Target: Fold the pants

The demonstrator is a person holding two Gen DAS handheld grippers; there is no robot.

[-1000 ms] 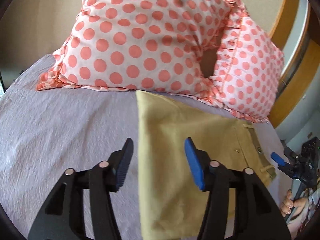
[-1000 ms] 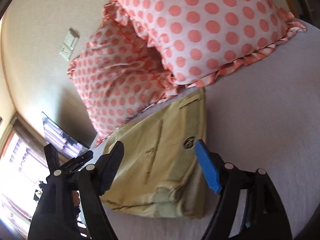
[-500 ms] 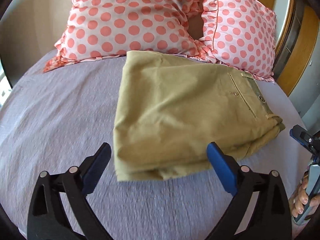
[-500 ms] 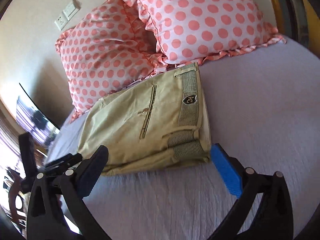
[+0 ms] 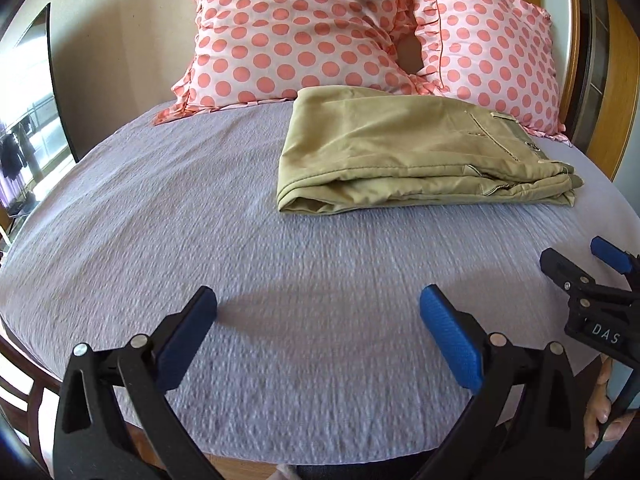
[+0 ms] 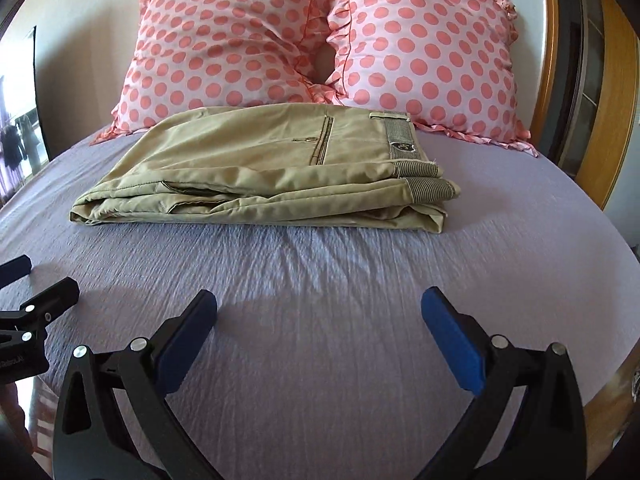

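Observation:
The khaki pants (image 5: 408,160) lie folded in a flat stack on the lilac bed sheet (image 5: 200,220), just in front of the pillows; in the right wrist view the pants (image 6: 264,168) show their striped waistband at the right. My left gripper (image 5: 318,312) is open and empty, low over the sheet, well short of the pants. My right gripper (image 6: 319,312) is open and empty too, the same distance back. The right gripper also shows at the right edge of the left wrist view (image 5: 592,276).
Two pink polka-dot pillows (image 6: 224,40) (image 6: 432,52) lean against the wall behind the pants. A wooden frame (image 6: 616,92) stands at the right of the bed. A window (image 5: 24,112) is at the left. The bed's near edge (image 5: 320,456) lies below my grippers.
Both grippers have pulled back from the pants toward the near edge of the bed and opened wider. The folded pants stay where they were.

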